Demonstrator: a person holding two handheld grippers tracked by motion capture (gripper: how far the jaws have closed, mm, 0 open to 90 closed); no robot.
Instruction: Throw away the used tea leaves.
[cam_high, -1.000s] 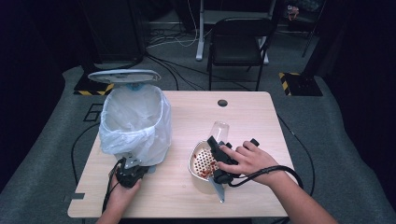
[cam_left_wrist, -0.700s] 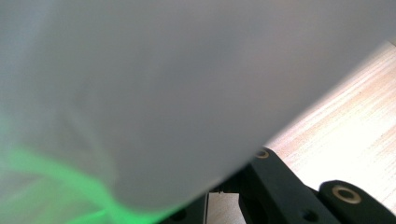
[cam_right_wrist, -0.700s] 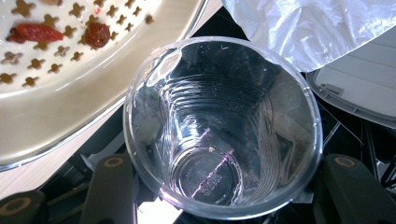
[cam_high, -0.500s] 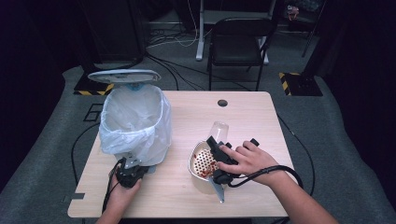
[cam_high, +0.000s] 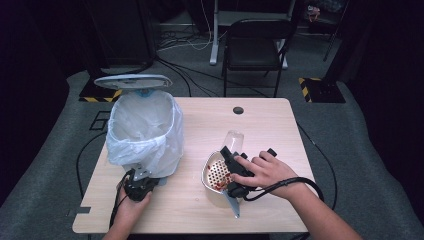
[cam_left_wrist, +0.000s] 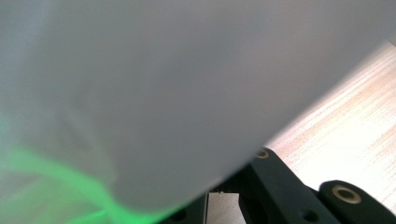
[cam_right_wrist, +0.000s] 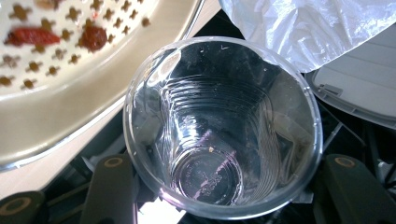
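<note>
A clear plastic cup (cam_high: 234, 139) lies tilted at the far rim of a cream perforated strainer (cam_high: 212, 172) right of the table's middle. My right gripper (cam_high: 231, 153) is shut on the cup. In the right gripper view the cup (cam_right_wrist: 224, 130) faces me mouth-first and looks empty, with a jaw on each side of it. Red bits (cam_right_wrist: 32, 35) lie in the strainer (cam_right_wrist: 70, 98). My left gripper (cam_high: 138, 175) sits at the foot of the bin, under the white bin bag (cam_high: 145, 130). Its jaws stand close together, with the bag (cam_left_wrist: 163, 93) draped over their tips.
The bin stands at the table's (cam_high: 270, 120) left side, its grey lid (cam_high: 132, 81) tipped open behind it. The strainer's handle (cam_high: 232, 205) points at the near edge. A black chair (cam_high: 255, 50) and floor cables lie beyond the table.
</note>
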